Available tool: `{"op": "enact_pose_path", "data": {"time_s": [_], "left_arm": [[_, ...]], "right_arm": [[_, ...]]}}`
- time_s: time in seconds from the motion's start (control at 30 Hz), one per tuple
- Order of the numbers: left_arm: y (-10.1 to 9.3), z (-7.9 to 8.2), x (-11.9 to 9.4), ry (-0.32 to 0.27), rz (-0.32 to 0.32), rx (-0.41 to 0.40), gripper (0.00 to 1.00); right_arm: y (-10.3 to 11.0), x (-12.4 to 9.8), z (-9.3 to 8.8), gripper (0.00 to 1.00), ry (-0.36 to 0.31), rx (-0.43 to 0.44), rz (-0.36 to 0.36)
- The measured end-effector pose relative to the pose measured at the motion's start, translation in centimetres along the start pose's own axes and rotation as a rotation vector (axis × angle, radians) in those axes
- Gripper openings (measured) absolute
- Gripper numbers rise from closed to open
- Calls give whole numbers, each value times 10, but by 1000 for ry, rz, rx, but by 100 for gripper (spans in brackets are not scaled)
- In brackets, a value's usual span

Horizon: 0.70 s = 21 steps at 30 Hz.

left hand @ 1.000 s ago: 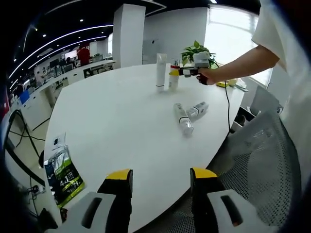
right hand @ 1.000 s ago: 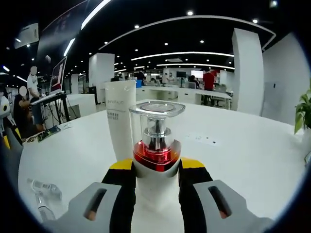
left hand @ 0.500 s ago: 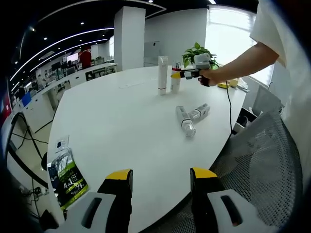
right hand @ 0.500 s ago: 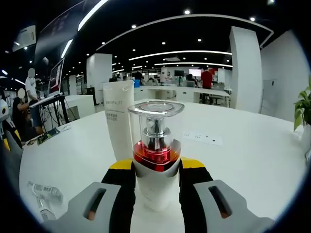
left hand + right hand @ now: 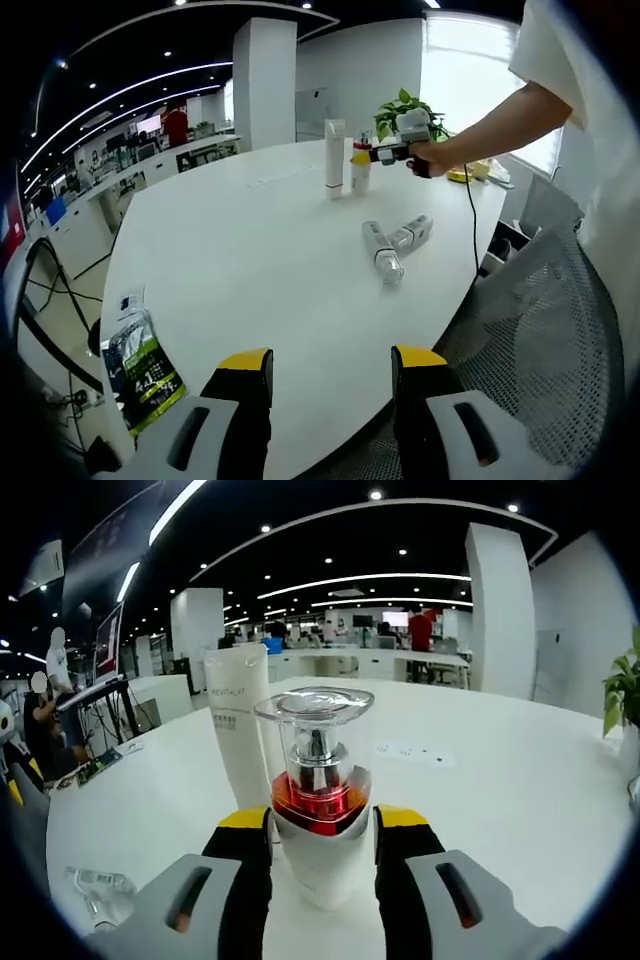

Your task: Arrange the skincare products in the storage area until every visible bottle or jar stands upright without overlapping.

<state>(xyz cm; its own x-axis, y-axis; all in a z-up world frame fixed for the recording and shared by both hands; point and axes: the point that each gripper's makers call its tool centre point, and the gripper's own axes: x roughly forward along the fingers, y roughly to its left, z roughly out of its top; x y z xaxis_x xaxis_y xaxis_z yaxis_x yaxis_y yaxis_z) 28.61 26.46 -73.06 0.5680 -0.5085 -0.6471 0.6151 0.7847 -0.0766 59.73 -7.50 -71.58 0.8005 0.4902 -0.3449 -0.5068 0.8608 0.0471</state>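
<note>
My right tongs (image 5: 322, 832) are clamped on the pump bottle (image 5: 320, 798): yellow-tipped jaws press both sides of its white body just below the red band, and its clear cap rises above them. The bottle stands upright on the white table (image 5: 500, 810). Just behind it and to the left stands the white tube (image 5: 240, 725), upright, close beside the bottle; I cannot tell whether they touch. At the lower left of the right gripper view, a clear bottle (image 5: 100, 895) lies on its side on the table.

My left tongs (image 5: 330, 372) stand apart, nothing between the jaws, held over the near table edge (image 5: 250, 290). In the left gripper view, the right tongs (image 5: 365, 153) enter from the right in my hand (image 5: 425, 158), gripping the pump bottle (image 5: 359, 166) at the far side of the table, with the tube (image 5: 333, 158) upright just to its left. Nearer, at mid-table, two clear bottles (image 5: 392, 243) lie on their sides, their ends meeting in a V. A green-and-black packet (image 5: 140, 365) lies at the near left edge. A mesh chair (image 5: 530, 350) stands to the right, and a potted plant (image 5: 405, 108) stands beyond the upright pair.
</note>
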Motion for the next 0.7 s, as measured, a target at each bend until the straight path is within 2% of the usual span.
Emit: {"op": "enact_pose_path", "data": {"time_s": [0.17, 0.3, 0.4, 0.63, 0.7], "left_arm": [[-2, 0, 0, 3, -9, 3, 49], [-3, -2, 1, 10, -18, 5, 49], [-5, -4, 2, 20, -26, 6, 49], [-6, -5, 2, 27, -33, 8, 49], [-6, -6, 2, 29, -33, 8, 48]], "right_arm": [[-1, -2, -11, 43, 67, -3, 3], [-4, -2, -20, 40, 132, -15, 6], [-2, -1, -21, 39, 146, 0, 34], [0, 0, -20, 36, 168, -54, 86], [-2, 2, -17, 31, 165, -56, 88]]}}
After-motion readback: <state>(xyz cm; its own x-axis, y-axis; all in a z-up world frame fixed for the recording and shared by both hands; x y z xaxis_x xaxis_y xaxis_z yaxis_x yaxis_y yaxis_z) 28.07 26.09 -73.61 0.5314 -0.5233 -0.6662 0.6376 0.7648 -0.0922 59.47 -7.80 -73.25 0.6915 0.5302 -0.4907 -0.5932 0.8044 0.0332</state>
